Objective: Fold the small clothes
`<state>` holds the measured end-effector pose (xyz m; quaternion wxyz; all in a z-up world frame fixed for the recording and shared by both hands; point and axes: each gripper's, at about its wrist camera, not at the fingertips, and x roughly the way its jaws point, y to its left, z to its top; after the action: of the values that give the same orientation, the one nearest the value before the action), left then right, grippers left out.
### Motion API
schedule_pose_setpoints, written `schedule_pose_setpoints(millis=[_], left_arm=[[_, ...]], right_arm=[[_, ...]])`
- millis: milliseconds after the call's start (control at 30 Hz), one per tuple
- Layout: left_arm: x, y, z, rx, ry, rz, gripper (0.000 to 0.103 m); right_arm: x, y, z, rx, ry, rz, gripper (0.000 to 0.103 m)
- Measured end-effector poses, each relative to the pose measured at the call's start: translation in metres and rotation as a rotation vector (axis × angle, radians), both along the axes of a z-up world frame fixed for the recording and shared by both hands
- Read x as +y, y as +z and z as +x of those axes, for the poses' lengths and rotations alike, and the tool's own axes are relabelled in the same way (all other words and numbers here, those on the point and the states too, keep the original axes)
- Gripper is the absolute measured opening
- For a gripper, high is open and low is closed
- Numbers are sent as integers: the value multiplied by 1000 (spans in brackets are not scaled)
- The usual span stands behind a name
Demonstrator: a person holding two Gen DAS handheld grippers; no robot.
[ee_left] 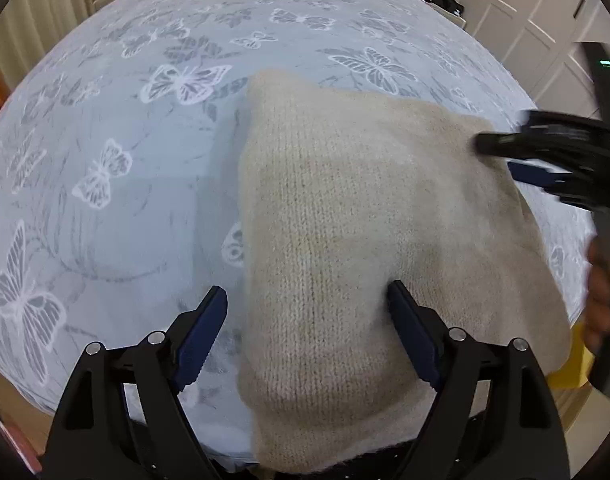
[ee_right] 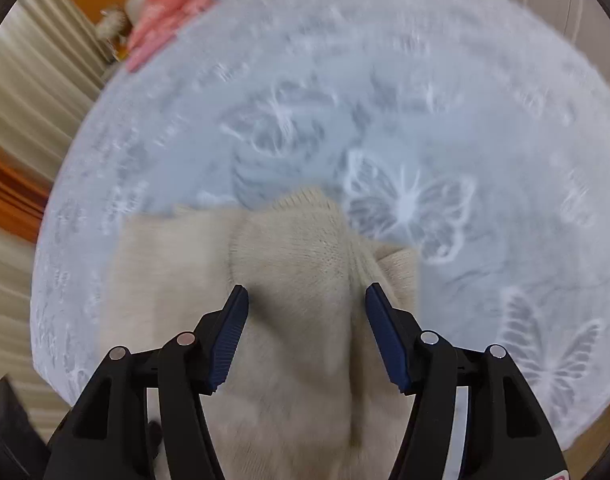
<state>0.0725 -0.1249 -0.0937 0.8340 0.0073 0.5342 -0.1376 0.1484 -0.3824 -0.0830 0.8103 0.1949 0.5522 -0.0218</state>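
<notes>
A beige knit garment lies folded and bunched, spread flat on the butterfly-print bedsheet.

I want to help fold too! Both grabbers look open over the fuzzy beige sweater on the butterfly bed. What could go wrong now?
1. The beige sweater hangs over the near edge of the bed; with the left gripper and right gripper both open, nothing holds it, so it might slide off.
2. In the right wrist view a bunched fold sits between the open jaws; closing there may pinch several layers and leave the fold lumpy.
</notes>
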Motion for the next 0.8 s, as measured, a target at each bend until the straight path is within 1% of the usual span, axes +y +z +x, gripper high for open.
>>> schedule_pose_setpoints(millis=[33,67,100,167,200,233,267,300,333,367,400,467,500,533,600,667,733,767,800], left_arm=[[0,0,0,-1,0,4,82],[1,-1,2,3,3,3,84],[2,-2,2,9,4,-3,84],[3,-4,6,22,1,-17,85],[2,-5,7,21,-3,-17,86],[1,-6,7,17,-8,-11,87],[-1,-8,7,17,-12,-10,88],[-2,-9,8,19,-15,-10,88],[-3,-11,8,22,-15,-10,88],[-4,-11,9,24,-12,-9,89],[-4,-10,9,26,-11,-5,89],[-4,-10,9,27,-13,-1,89],[-4,-9,9,25,-14,-2,89],[-4,-10,9,23,-15,-4,89],[-3,-10,8,21,-12,-5,89],[-4,-10,8,17,-11,2,89],[-5,-10,7,11,-15,11,89],[-6,-10,7,12,-19,16,89],[-6,-10,6,9,-20,20,89]], right_arm=[[-1,-8,3,10,11,37,43],[-1,-9,4,-4,25,63,20],[-5,-2,3,-33,24,75,16],[-20,15,-7,-120,-28,116,14],[-25,15,-9,-134,-46,120,14],[-29,6,-7,-115,-56,109,14],[-32,-10,-3,-62,-56,100,14],[-33,-30,1,-3,-41,112,14],[-36,-31,0,-24,-43,131,15],[-38,-25,0,-25,-47,142,16],[-39,-13,-3,-36,-60,156,18],[-33,14,-16,-106,-53,131,18],[-26,30,-30,-145,-31,109,18],[-21,40,-41,-167,-19,103,18],[-8,47,-69,-183,1,117,18],[2,34,-87,-140,18,93,18],[12,-2,-93,-43,39,70,14],[13,-14,-96,-34,41,63,12],[12,-14,-97,-58,33,60,12]])
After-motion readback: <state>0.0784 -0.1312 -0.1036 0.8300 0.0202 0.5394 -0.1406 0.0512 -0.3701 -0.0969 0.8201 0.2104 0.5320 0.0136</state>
